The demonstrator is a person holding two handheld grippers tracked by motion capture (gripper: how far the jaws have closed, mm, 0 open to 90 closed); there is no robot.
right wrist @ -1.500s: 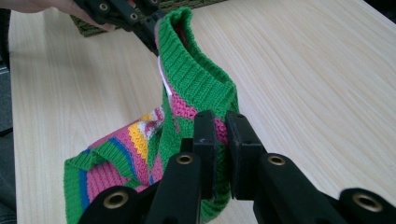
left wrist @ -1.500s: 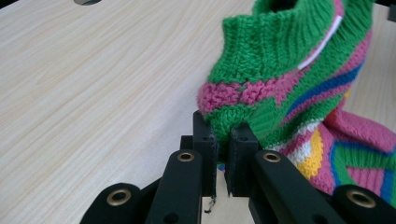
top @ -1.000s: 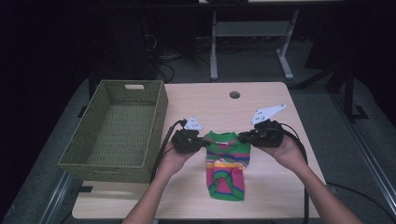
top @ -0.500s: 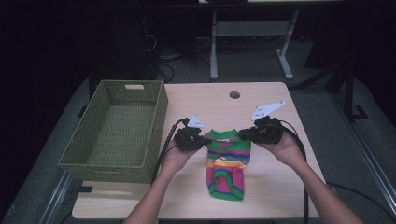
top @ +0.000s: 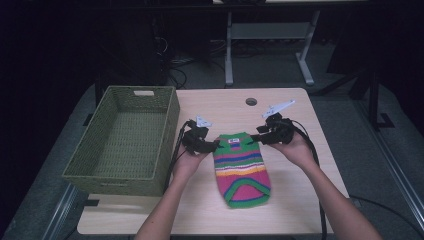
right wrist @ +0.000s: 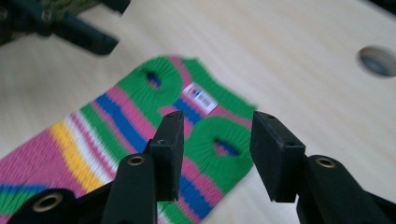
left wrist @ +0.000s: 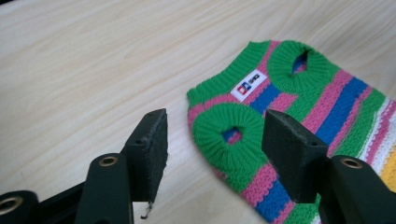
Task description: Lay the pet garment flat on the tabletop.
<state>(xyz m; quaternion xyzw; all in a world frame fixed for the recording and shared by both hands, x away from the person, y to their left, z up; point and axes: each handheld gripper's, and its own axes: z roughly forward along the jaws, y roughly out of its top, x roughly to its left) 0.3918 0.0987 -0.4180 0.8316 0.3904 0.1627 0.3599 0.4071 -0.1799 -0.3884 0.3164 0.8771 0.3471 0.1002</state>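
Note:
A small knitted sweater (top: 241,167) with green, pink, blue, white and yellow stripes lies flat on the wooden table (top: 290,200), neck end toward the far side. My left gripper (top: 214,146) sits at its left shoulder. Its jaws have just been opening and now stand apart over the green sleeve ring (left wrist: 231,135) without pressing it. My right gripper (top: 255,137) is at the right shoulder. Its jaws have just been opening too, and they hover open (right wrist: 217,135) above the other sleeve ring (right wrist: 222,144). A white label (left wrist: 249,85) sits near the collar.
A green woven basket (top: 125,135) stands on the table's left part, close to my left hand. A round cable hole (top: 251,101) is in the tabletop beyond the sweater. Dark floor, cables and a desk frame lie beyond the far edge.
Both grippers have opened and let go of the sweater's shoulders. The hands sank a little, and the sweater now lies stretched out flat.

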